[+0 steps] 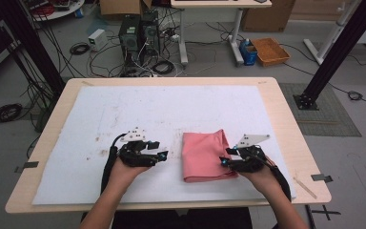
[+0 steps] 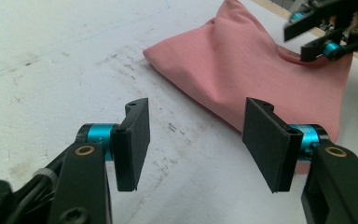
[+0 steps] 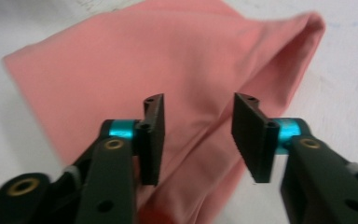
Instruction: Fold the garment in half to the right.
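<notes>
Folded pink cotton cloth (image 1: 204, 155) lay right of centre on the white mat (image 1: 124, 114) covering the pale wooden worktop (image 1: 286, 124). Right tool (image 1: 229, 161) sat at the cloth's right edge, jaws spread and straddling a raised fold, probably lining up a pinch; its own view was blurred, so contact unclear. Left tool (image 1: 156, 152) rested on bare mat just left of the cloth, jaws spread and empty, pointed at the near edge, likely positioned to hold it.

Pink cloth (image 3: 168, 60) blurred in the right gripper view, lower edge cut off; near right corner (image 1: 228, 172) hidden under the right gripper (image 1: 225, 157) from above.
</notes>
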A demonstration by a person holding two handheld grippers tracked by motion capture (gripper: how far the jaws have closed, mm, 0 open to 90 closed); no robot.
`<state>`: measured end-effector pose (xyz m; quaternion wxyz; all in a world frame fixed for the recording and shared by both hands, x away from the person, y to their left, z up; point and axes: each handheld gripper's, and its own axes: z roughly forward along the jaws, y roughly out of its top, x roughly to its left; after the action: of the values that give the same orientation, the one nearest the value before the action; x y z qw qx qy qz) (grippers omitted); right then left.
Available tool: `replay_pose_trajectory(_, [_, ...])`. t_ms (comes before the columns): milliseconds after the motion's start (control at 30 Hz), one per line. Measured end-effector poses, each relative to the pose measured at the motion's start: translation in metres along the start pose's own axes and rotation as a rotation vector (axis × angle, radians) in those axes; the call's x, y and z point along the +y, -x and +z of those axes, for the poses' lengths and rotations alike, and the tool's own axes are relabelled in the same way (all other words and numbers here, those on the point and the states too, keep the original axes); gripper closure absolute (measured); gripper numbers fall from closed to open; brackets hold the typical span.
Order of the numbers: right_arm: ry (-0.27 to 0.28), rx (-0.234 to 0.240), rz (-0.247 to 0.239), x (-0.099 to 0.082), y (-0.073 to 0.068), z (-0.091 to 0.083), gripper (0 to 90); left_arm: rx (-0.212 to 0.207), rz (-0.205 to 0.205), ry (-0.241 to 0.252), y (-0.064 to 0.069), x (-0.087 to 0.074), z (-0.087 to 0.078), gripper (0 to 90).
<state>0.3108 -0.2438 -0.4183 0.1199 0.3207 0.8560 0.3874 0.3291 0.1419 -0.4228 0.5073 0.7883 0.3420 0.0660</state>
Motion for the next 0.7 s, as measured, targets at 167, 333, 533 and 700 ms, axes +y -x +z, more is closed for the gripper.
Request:
replay_pose_trajectory(167, [-0.009, 0.011, -0.003, -0.016, -0.014, -0.004, 86.0, -0.002, -0.001, -0.007, 0.001, -0.001, 0.002, 41.9])
replay_pose_trajectory(333, [0.024, -0.021, 0.002, -0.018, -0.014, -0.017, 89.8, 0.0, -0.001, -0.002, -0.001, -0.001, -0.001, 41.9])
replay_pose_trajectory(533, [0.069, -0.036, 0.063, -0.032, -0.016, -0.027, 76.3, -0.001, -0.002, -0.004, -0.001, -0.001, 0.0, 41.9])
replay_pose_trajectory(700, [0.123, -0.017, 0.072, -0.019, -0.015, -0.032, 66.2, 0.005, 0.005, 0.0, 0.0, 0.0, 0.0, 41.8])
